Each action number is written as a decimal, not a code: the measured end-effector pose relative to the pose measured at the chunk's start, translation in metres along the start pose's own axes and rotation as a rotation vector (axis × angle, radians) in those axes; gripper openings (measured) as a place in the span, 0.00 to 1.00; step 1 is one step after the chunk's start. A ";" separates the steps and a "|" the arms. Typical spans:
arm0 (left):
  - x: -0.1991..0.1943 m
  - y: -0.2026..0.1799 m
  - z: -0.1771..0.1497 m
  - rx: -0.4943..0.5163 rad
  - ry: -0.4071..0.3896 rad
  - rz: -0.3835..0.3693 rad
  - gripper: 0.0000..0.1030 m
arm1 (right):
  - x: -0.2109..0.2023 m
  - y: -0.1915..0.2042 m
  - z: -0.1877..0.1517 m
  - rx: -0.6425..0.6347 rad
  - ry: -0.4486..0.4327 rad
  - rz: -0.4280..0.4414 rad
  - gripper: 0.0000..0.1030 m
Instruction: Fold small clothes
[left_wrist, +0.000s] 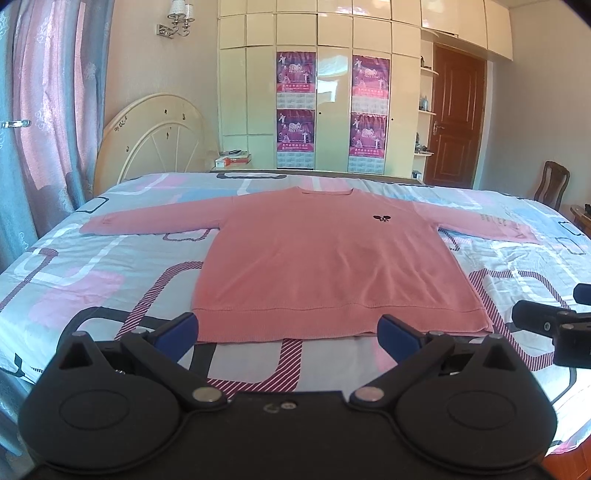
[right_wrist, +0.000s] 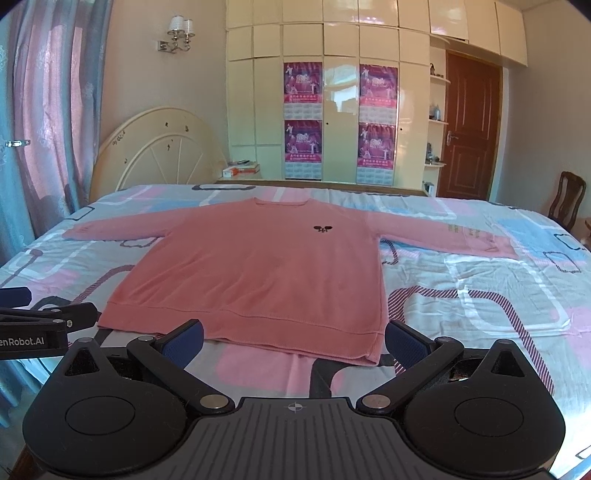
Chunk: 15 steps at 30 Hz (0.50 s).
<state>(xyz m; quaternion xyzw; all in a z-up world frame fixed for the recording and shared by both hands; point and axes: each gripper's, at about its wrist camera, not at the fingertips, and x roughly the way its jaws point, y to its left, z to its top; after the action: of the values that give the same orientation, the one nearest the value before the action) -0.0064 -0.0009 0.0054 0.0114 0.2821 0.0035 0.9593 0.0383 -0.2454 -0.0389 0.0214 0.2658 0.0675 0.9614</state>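
A: Where is the sweater?

B: The pink sweater (left_wrist: 332, 266) lies flat on the bed (left_wrist: 74, 280), face up, both sleeves spread out to 9 and 3 o'clock, collar at 12 o'clock toward the wardrobe (left_wrist: 332, 92). A small dark emblem (left_wrist: 381, 218) sits on the chest, toward 1 o'clock in the left wrist view.

A: And the left gripper?

B: The left gripper (left_wrist: 287, 332) hovers at the hem, at 6 o'clock of the sweater. Its jaws stand wide apart with nothing between them but hem and bedsheet. I cannot tell whether the blue pads (left_wrist: 181, 330) touch the fabric.

A: The right one?

B: The right gripper (right_wrist: 293, 338) is also at the hem, nearer the sweater's corner at 5 o'clock. Its jaws are spread wide too, holding nothing; the hem corner lies between them in the right wrist view. Each gripper shows at the edge of the other's camera, just beside it.

A: Anything else around?

B: A cream headboard (right_wrist: 155, 147) at 10 o'clock, curtains (left_wrist: 48, 110) at 9 o'clock, a brown door (right_wrist: 471, 129) and a chair (right_wrist: 567, 199) at 2 o'clock, and purple posters (right_wrist: 303, 83) on the wardrobe.
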 end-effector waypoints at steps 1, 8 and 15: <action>0.000 0.000 0.000 -0.001 0.001 -0.002 1.00 | 0.000 0.001 0.000 -0.002 0.000 0.000 1.00; 0.000 -0.001 0.001 -0.002 0.001 -0.003 1.00 | 0.001 -0.001 0.000 -0.002 0.000 0.000 1.00; -0.001 -0.001 0.001 -0.001 -0.004 -0.006 1.00 | -0.002 0.000 0.001 -0.002 -0.007 0.000 1.00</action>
<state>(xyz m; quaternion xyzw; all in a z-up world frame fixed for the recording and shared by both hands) -0.0069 -0.0022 0.0071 0.0102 0.2802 0.0009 0.9599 0.0371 -0.2460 -0.0366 0.0207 0.2625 0.0677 0.9623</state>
